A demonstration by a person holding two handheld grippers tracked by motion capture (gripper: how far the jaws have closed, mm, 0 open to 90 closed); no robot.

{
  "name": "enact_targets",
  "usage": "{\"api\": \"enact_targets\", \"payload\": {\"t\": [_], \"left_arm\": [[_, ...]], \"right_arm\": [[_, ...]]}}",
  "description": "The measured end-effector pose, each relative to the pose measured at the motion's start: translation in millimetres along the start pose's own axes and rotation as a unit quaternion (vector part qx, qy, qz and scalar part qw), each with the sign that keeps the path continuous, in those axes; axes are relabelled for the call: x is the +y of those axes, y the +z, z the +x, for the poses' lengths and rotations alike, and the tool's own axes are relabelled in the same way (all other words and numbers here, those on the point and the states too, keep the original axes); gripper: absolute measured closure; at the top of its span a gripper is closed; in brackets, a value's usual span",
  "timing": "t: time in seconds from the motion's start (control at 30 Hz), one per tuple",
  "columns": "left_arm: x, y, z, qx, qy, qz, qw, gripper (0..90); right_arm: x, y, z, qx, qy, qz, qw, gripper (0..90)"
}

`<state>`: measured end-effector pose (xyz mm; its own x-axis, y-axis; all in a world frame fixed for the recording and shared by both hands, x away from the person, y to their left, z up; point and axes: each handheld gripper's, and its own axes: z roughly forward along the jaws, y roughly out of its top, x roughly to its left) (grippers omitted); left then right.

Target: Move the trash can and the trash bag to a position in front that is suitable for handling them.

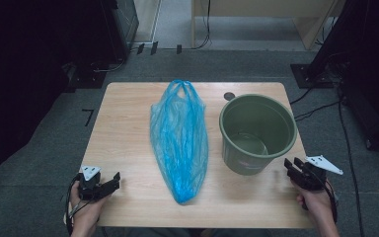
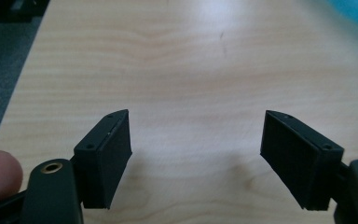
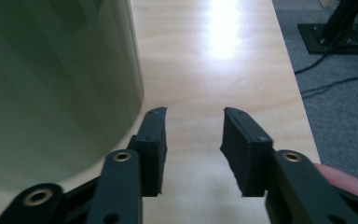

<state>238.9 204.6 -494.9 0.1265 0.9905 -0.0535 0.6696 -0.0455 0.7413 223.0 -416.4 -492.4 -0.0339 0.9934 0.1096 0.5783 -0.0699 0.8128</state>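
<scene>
Lab, cables [image 1: 321,106], rig stands [image 1: 310,74], grey carpet [image 1: 54,143]

right gripper [image 3: 193,149] | fingers apart (nothing between) | green bucket [image 3: 56,84] just left | table [image 3: 223,70]

In the left gripper view the blue bag [image 2: 354,11] is just a blurry bit cut off at the top right corner. In the right gripper view the green bucket [image 3: 51,88] is blurry, its top and left side cut off.
</scene>
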Motion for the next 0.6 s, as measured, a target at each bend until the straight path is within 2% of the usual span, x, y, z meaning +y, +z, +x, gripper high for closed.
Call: {"api": "enact_targets", "payload": {"t": [0.03, 0.13, 0.27, 0.37, 0.4, 0.43, 0.47, 0.5, 0.53, 0.57, 0.6], "left_arm": [[5.7, -1.8, -2.7, -0.013, -0.013, -0.009, 0.9998, 27.3], [10.9, -2.1, -7.0, -0.014, -0.013, -0.017, 0.9997, 32.9], [24.3, -2.1, -24.3, -0.026, -0.015, -0.036, 0.9989, 40.2], [32.2, 1.0, -36.8, -0.047, -0.018, -0.041, 0.9979, 44.2], [32.2, 1.0, -36.8, -0.047, -0.018, -0.041, 0.9979, 46.0], [37.3, 3.9, -45.6, -0.059, -0.017, -0.043, 0.9972, 47.2], [37.3, 3.9, -45.6, -0.059, -0.017, -0.043, 0.9972, 49.1], [42.7, 5.5, -53.5, -0.070, -0.013, -0.046, 0.9964, 50.7], [42.7, 5.5, -53.5, -0.070, -0.013, -0.046, 0.9964, 51.8], [48.0, 5.7, -61.7, -0.078, -0.010, -0.052, 0.9955, 53.2], [48.0, 5.7, -61.7, -0.078, -0.010, -0.052, 0.9955, 55.2]], "right_arm": [[5.7, 2.5, 2.0, 0.006, -0.008, -0.006, 0.9999, 65.1], [11.4, 5.8, 5.9, 0.010, -0.017, -0.011, 0.9997, 65.9], [23.8, 13.6, 14.7, 0.009, -0.014, -0.020, 0.9997, 66.4], [26.1, 15.4, 20.5, 0.020, -0.015, -0.024, 0.9994, 70.3], [26.3, 15.7, 22.4, 0.018, -0.020, -0.026, 0.9993, 70.4], [26.5, 15.7, 23.9, 0.018, -0.022, -0.025, 0.9993, 70.6], [26.5, 15.7, 23.9, 0.018, -0.022, -0.025, 0.9993, 70.6], [26.4, 15.4, 25.2, 0.024, -0.022, -0.025, 0.9992, 71.8], [26.2, 15.1, 26.4, 0.026, -0.023, -0.025, 0.9991, 72.1], [26.0, 14.4, 27.9, 0.028, -0.026, -0.024, 0.9990, 72.2], [26.0, 14.4, 27.9, 0.028, -0.026, -0.024, 0.9990, 72.2]]}}
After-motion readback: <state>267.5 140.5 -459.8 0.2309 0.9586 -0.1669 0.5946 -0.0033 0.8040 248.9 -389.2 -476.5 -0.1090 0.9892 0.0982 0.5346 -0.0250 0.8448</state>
